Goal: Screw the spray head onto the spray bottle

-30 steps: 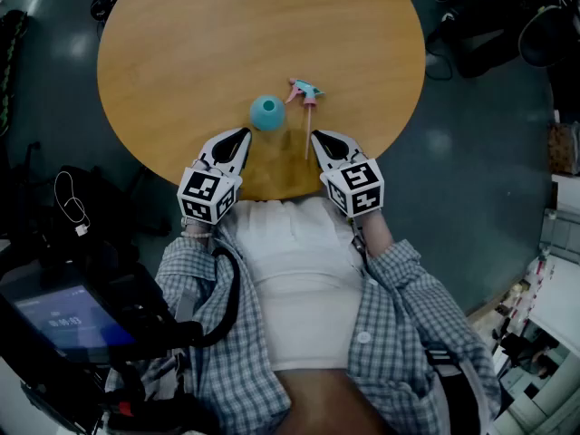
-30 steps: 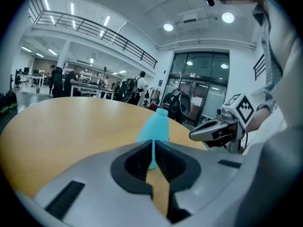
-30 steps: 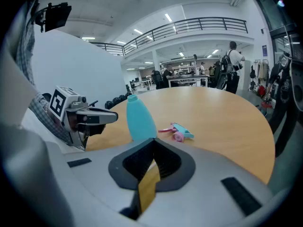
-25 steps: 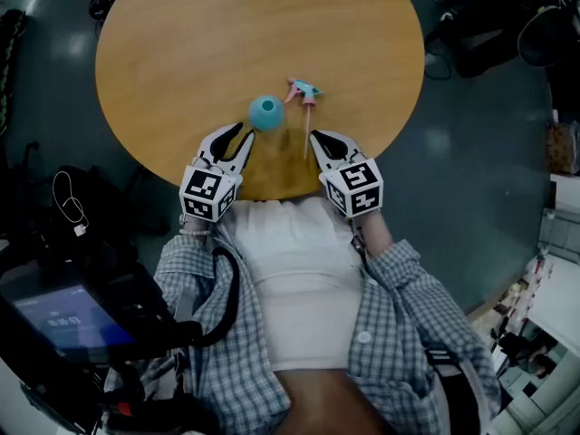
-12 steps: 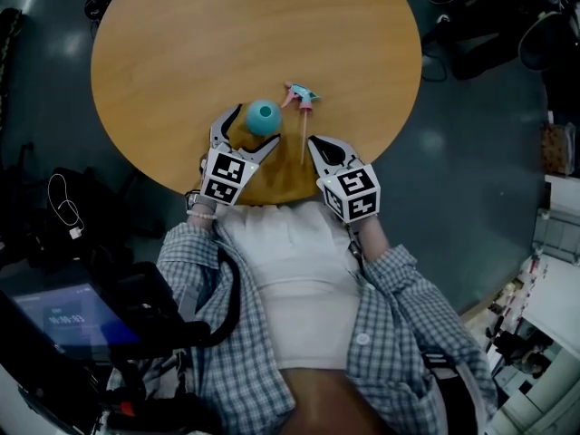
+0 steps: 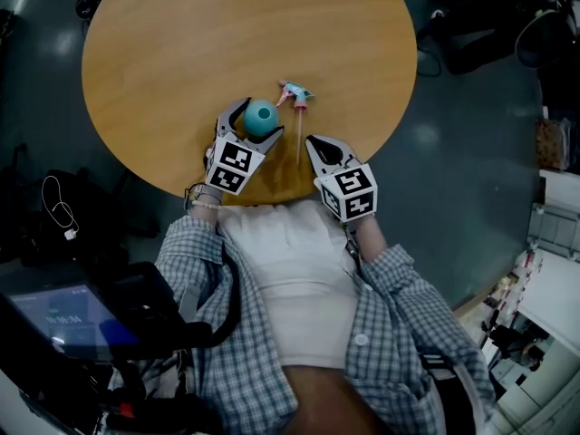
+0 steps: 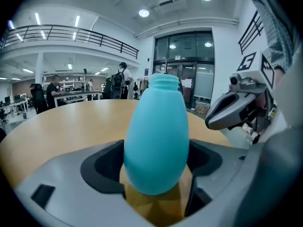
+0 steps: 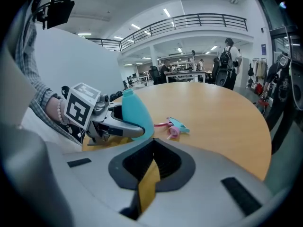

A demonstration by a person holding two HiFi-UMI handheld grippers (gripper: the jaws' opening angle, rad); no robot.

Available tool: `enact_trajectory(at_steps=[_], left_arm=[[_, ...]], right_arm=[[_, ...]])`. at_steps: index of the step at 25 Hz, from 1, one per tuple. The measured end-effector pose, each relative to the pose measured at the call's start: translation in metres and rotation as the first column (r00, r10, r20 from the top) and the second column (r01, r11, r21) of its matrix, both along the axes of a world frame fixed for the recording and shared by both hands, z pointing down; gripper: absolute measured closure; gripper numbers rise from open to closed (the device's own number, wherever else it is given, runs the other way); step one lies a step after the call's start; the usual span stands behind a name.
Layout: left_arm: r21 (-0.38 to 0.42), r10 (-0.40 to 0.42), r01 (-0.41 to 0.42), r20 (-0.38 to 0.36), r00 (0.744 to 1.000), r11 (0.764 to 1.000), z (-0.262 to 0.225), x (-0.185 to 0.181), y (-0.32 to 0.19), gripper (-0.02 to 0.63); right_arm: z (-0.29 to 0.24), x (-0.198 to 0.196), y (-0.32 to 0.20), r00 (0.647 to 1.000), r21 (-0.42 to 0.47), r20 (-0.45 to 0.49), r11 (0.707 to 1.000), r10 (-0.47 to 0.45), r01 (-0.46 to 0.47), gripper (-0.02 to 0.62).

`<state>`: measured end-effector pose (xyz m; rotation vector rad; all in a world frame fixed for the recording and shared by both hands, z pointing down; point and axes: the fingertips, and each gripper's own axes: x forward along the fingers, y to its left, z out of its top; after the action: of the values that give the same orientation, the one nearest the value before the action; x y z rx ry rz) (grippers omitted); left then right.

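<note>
A teal egg-shaped spray bottle stands upright near the front edge of the round wooden table. My left gripper is open, with one jaw on each side of the bottle's body. Its jaws have just been closing in on the bottle, and I see no firm squeeze. The spray head, teal and pink with a thin tube, lies on the table just right of the bottle. My right gripper is shut and holds nothing. It hovers at the table's front edge, short of the spray head.
The table's near edge runs just under both grippers, with my torso right behind it. Dark bags and cables lie on the floor to the left and upper right. In the gripper views, people stand at desks far behind the table.
My left gripper opened wide and moved forward and rightward until its jaws straddled the bottle. The right gripper stayed where it was. Neither the bottle nor the spray head has shifted on the table.
</note>
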<state>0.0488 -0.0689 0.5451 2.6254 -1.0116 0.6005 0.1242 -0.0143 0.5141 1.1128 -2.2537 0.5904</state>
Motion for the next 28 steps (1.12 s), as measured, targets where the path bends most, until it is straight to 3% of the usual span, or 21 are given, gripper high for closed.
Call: enact_trajectory(at_steps=[4, 8, 12, 13, 15, 18, 22, 28], left_arm=[[-0.002, -0.006, 0.006, -0.006, 1.000, 1.000, 0.001, 0.002, 0.000, 0.199], [-0.004, -0.009, 0.009, -0.008, 1.000, 1.000, 0.003, 0.002, 0.000, 0.199], [-0.008, 0.002, -0.002, -0.009, 1.000, 1.000, 0.001, 0.002, 0.000, 0.199], [-0.009, 0.004, -0.004, -0.008, 1.000, 1.000, 0.001, 0.002, 0.000, 0.199], [-0.010, 0.005, -0.005, -0.006, 1.000, 1.000, 0.001, 0.002, 0.000, 0.199], [-0.010, 0.006, -0.006, -0.005, 1.000, 1.000, 0.001, 0.003, 0.001, 0.199], [-0.014, 0.007, -0.007, -0.003, 1.000, 1.000, 0.003, 0.003, 0.003, 0.199], [-0.020, 0.012, -0.012, 0.000, 1.000, 1.000, 0.005, 0.003, 0.001, 0.199]], right_arm=[[0.005, 0.007, -0.017, 0.998, 0.004, -0.061, 0.999, -0.034, 0.034, 0.600], [0.002, 0.010, -0.052, 0.978, 0.029, -0.159, 0.989, -0.138, 0.145, 0.600], [-0.004, 0.004, -0.088, 0.952, 0.010, -0.177, 0.966, -0.251, 0.257, 0.598], [-0.004, 0.002, -0.095, 0.946, -0.007, -0.178, 0.961, -0.272, 0.275, 0.583], [0.000, -0.002, -0.107, 0.937, -0.054, -0.169, 0.952, -0.306, 0.301, 0.491], [0.013, -0.009, -0.118, 0.923, -0.125, -0.160, 0.935, -0.350, 0.333, 0.437], [0.039, -0.018, -0.123, 0.904, -0.246, -0.132, 0.897, -0.406, 0.367, 0.401], [0.066, -0.024, -0.129, 0.918, -0.429, -0.016, 0.832, -0.396, 0.351, 0.399]])
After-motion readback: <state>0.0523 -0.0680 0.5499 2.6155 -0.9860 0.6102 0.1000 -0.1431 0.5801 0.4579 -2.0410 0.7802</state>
